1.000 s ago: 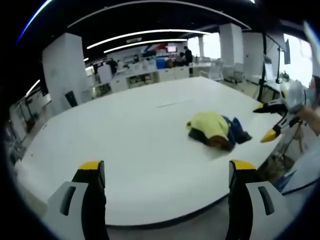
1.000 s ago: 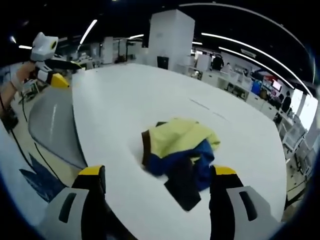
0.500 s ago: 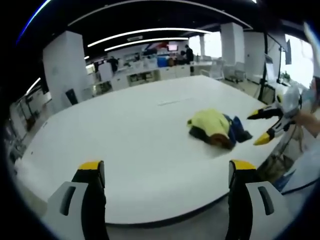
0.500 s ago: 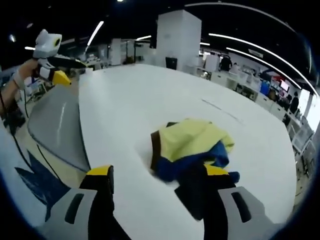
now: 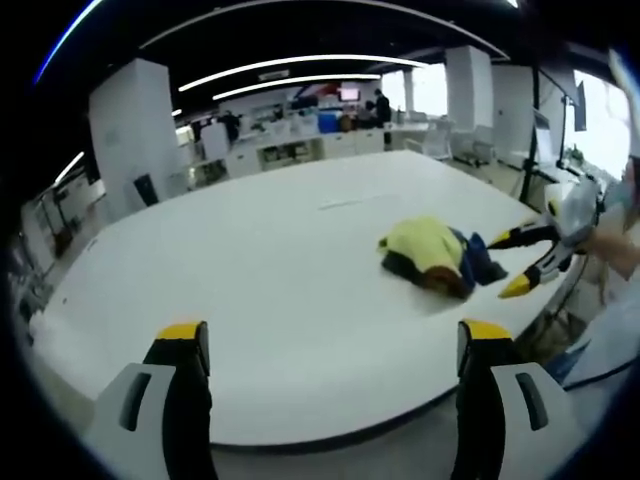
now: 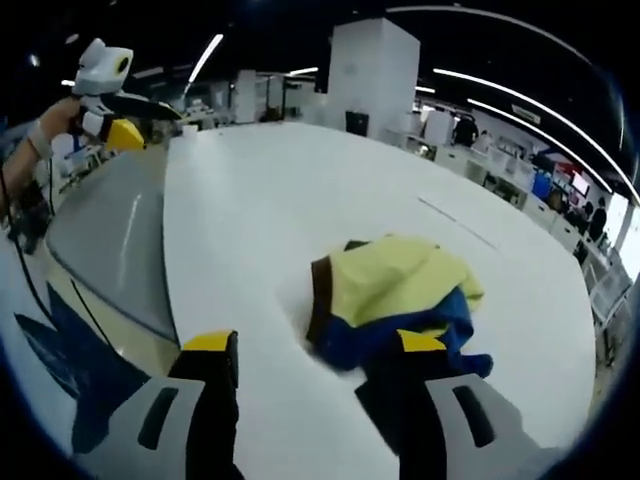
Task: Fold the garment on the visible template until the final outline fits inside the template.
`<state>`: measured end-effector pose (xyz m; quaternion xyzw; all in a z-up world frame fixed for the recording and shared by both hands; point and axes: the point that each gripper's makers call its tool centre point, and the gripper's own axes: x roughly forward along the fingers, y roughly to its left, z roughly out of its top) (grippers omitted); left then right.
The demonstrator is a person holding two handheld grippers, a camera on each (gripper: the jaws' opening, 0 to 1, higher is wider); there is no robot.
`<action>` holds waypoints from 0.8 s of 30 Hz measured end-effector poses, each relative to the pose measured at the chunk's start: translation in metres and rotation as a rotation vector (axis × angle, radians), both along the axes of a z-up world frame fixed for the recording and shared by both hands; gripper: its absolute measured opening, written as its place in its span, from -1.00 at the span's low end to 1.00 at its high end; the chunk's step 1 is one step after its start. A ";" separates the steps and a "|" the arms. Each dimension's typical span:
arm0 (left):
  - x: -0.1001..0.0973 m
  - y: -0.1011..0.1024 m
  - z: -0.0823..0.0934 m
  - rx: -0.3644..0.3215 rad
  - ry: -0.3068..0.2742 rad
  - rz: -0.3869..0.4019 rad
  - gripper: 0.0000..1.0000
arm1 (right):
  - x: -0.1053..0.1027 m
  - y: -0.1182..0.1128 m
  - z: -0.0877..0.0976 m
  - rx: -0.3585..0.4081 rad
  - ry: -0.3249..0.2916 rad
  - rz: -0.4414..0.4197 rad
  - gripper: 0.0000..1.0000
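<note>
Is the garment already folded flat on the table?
No, the garment lies in a crumpled yellow and blue heap on the white table.

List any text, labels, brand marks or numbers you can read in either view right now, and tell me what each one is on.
None can be read.
The garment shows plain yellow, blue and brown cloth, with no print visible.
The white table carries no legible marking; a thin line on it is too faint to tell.
Screens far back in the office are too small and blurred.
The right tongs bear no lettering.
</note>
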<state>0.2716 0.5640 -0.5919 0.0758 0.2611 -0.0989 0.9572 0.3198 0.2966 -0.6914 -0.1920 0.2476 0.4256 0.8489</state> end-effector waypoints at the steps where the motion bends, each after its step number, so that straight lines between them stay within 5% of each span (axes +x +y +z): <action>1: 0.000 0.001 0.000 -0.001 0.000 0.002 0.98 | 0.000 0.001 -0.002 -0.005 0.003 0.003 0.19; 24: -0.001 0.013 0.004 0.006 -0.002 0.024 0.98 | 0.010 0.020 -0.033 -0.017 0.027 0.050 -0.21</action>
